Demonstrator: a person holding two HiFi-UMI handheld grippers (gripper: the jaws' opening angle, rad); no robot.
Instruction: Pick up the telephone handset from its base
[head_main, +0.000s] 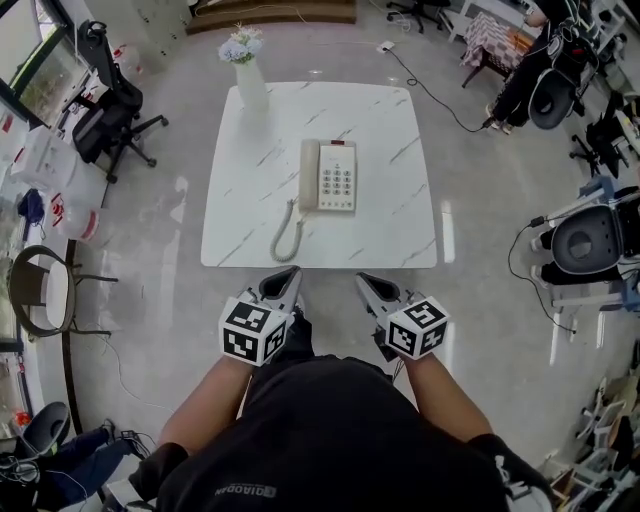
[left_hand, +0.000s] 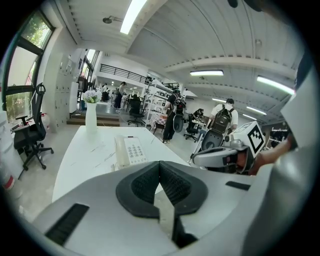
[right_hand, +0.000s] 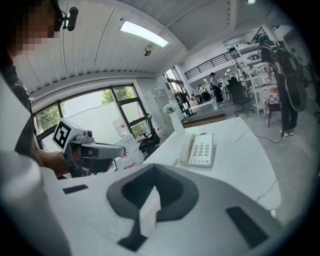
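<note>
Left gripper (head_main: 289, 274) and right gripper (head_main: 366, 281) sit pressed together before the cradled handset (head_main: 309, 175); shirt (head_main: 330, 440) reads QIAODAN.

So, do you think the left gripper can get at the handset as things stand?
Probably yes: only the coiled cord lies on the table between the left gripper and the handset, though its jaws are shut and would need opening first.
</note>
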